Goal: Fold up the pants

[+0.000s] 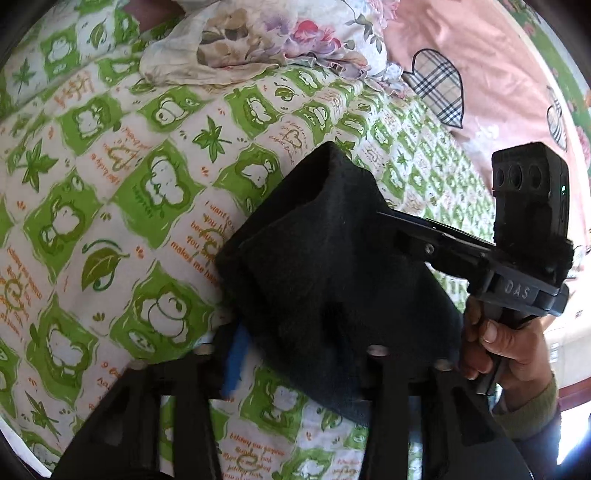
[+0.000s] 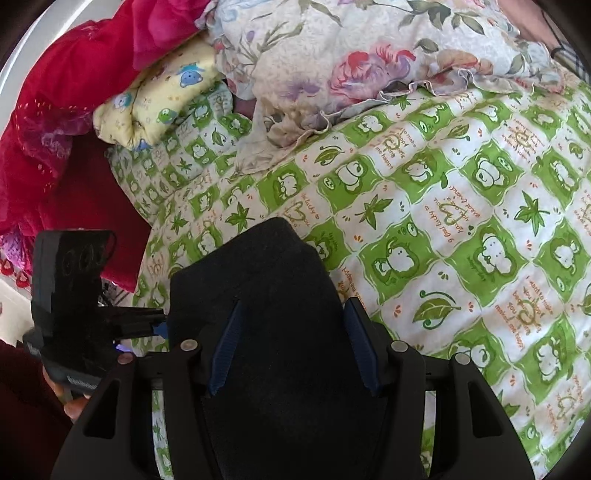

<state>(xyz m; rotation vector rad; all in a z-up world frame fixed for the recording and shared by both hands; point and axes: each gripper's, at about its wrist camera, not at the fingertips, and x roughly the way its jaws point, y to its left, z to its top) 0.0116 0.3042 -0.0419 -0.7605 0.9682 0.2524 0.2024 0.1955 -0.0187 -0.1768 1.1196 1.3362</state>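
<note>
The dark pants (image 1: pixel 325 273) are bunched into a thick folded bundle on the green and white frog-print bedsheet (image 1: pixel 122 206). My left gripper (image 1: pixel 291 354) has the cloth draped over its right finger, and its blue left pad (image 1: pixel 234 365) shows beside the bundle. My right gripper reaches in from the right in that view, its thin fingers (image 1: pixel 436 236) closed on the bundle's upper right edge. In the right wrist view the pants (image 2: pixel 266 280) fill the space between the blue pads (image 2: pixel 225 350) of my right gripper (image 2: pixel 291 347). The left gripper (image 2: pixel 155 321) touches the bundle's left side.
A floral pillow (image 1: pixel 280 33) lies at the head of the bed. A pink blanket (image 1: pixel 491 74) with plaid patches lies to the right. In the right wrist view red cloth (image 2: pixel 62 122) and a small yellow cushion (image 2: pixel 159 99) sit at the left, past the sheet (image 2: pixel 461 229).
</note>
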